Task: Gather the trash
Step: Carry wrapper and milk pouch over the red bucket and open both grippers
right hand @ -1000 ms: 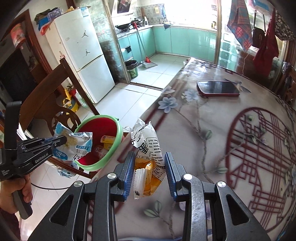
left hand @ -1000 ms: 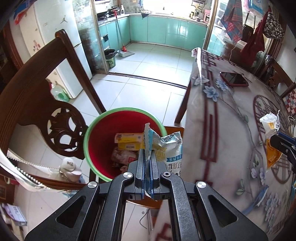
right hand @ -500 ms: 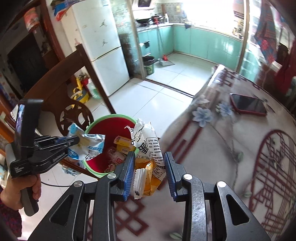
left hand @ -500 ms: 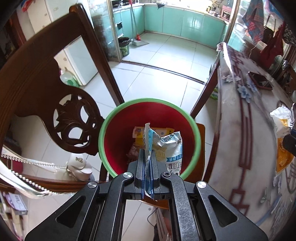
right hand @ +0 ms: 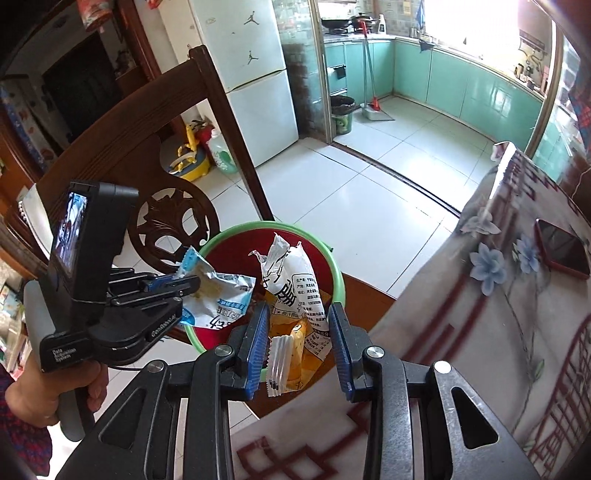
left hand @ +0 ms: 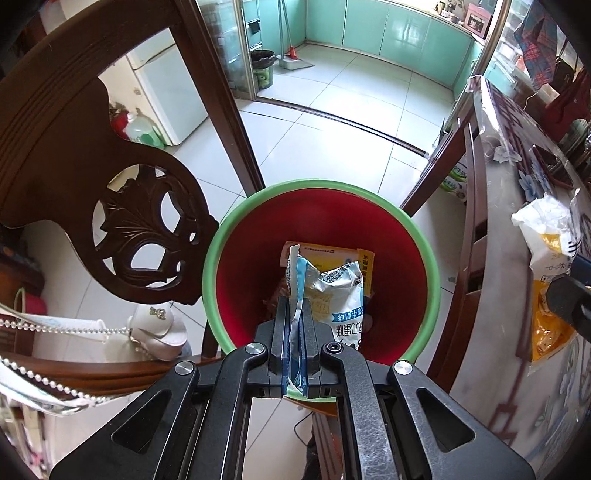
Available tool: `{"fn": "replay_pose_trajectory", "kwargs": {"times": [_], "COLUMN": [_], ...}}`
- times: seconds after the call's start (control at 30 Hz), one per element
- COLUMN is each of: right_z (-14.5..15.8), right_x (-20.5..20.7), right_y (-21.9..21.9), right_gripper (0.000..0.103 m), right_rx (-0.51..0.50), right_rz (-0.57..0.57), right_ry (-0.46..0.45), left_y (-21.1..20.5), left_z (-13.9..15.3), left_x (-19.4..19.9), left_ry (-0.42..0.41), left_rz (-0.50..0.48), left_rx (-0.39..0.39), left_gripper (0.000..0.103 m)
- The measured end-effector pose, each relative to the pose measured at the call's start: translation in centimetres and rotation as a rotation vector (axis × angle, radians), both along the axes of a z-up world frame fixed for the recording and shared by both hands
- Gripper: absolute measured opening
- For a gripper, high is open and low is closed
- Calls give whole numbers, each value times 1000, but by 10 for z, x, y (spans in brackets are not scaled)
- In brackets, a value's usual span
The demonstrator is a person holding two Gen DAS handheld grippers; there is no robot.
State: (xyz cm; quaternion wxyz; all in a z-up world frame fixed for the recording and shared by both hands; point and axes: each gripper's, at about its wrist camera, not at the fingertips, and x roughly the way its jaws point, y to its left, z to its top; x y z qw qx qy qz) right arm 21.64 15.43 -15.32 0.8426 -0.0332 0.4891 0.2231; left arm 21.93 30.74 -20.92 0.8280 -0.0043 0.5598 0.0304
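Table [right hand: 461,332]: floral cloth cover; red phone [right hand: 563,253] lying flat near far edge.
Chair seat [right hand: 364,295]: red bin with green rim [right hand: 334,266] standing on it.

- This was a home: a dining area that opened onto a kitchen.
- A white fridge [right hand: 255,77] stood by the doorway.
- Teal cabinets [left hand: 402,29] lined the tiled kitchen.
- A carved wooden chair [left hand: 122,177] sat near a table [right hand: 498,332] under a flowered cloth.

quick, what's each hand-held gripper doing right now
Left hand-held gripper: shut on the blue and white wrapper, above the red bin.
Right hand-held gripper: shut on the white and orange snack bag.
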Motion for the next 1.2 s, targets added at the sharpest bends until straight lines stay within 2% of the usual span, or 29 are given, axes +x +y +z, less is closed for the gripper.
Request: {"fn": "replay_pose_trajectory", "kwargs": {"times": [0.27, 0.47, 0.53, 0.8, 0.83, 0.87, 0.9, 0.97, 1.2], "right_z": [-3, -8, -8, -3, -2, -2, -1, 4, 34], "right_x": [8, 10, 10, 6, 6, 5, 4, 2, -25], "right_y": [16, 18, 19, 31, 31, 31, 31, 30, 2], "right_gripper": [30, 31, 36, 36, 37, 39, 44, 51, 52], "right_rx": [-6, 5, 4, -14, -18, -21, -21, -16, -4], "right_rz": [30, 23, 20, 43, 44, 42, 40, 34, -36], "right_ry": [7, 16, 16, -16, -23, -31, -38, -51, -108], "left_y": [9, 14, 15, 15, 15, 16, 16, 17, 16], "left_z": [-13, -13, -13, -13, -14, -15, -15, -11, 22], "left_x": [2, 5, 6, 10, 11, 12, 12, 9, -21], "left_ry": [34, 32, 30, 26, 31, 36, 39, 12, -89], "left_rz": [12, 28, 30, 31, 36, 41, 47, 62, 86], "left_rx": [-12, -30, -35, -36, -37, -37, -32, -12, -17], "left_gripper": [4, 4, 4, 5, 8, 22, 45, 73, 74]}}
